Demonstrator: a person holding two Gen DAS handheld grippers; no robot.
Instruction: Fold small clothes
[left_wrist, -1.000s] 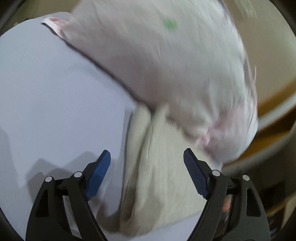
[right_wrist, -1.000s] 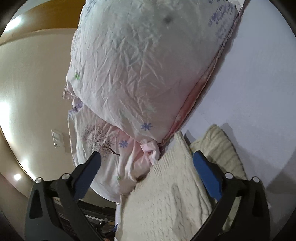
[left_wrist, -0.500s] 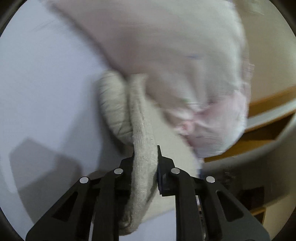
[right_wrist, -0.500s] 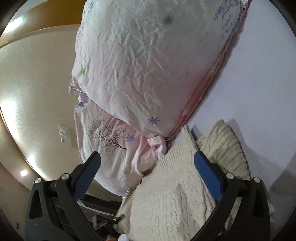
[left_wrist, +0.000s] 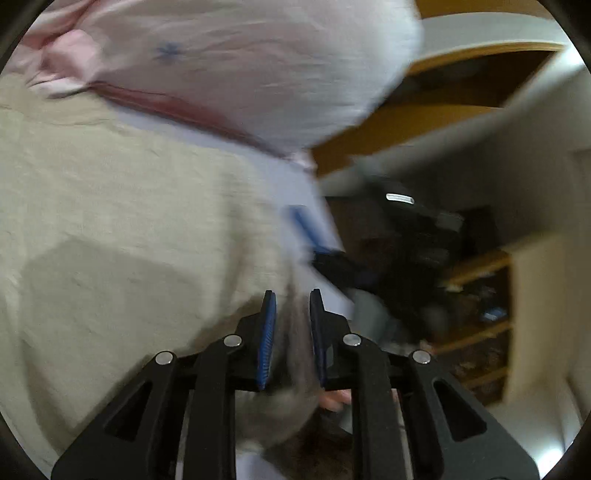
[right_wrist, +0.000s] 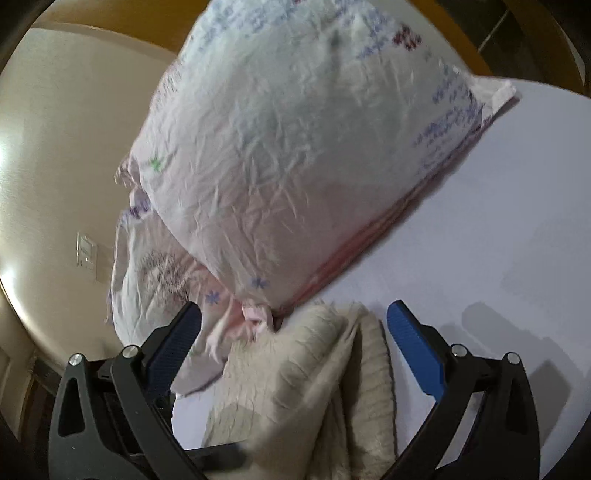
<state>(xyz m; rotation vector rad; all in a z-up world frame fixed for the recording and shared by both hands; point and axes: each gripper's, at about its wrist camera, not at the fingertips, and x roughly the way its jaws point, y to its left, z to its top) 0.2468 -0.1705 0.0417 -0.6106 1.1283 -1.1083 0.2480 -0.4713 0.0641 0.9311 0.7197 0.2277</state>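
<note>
A cream knitted garment (left_wrist: 122, 221) lies on a pale lilac bed sheet (right_wrist: 498, 229) and fills the left of the left wrist view. My left gripper (left_wrist: 290, 332) is shut on an edge of the garment, with cloth pinched between the blue pads. In the right wrist view the same garment (right_wrist: 310, 384) lies bunched between the fingers of my right gripper (right_wrist: 293, 328), which is open wide and grips nothing. The right gripper's blue pad also shows, blurred, in the left wrist view (left_wrist: 304, 229).
A large crumpled white pillow with small flower prints (right_wrist: 303, 147) lies just beyond the garment, touching its far edge; it also shows in the left wrist view (left_wrist: 258, 62). A beige wall with a switch plate (right_wrist: 86, 254) stands left. Dark shelves and clutter (left_wrist: 461, 280) lie past the bed's edge.
My left gripper closed on the garment's edge, then swung, spreading the cream cloth wide across its view. The right gripper stayed open and shifted slightly, the garment now bunched lower between its fingers.
</note>
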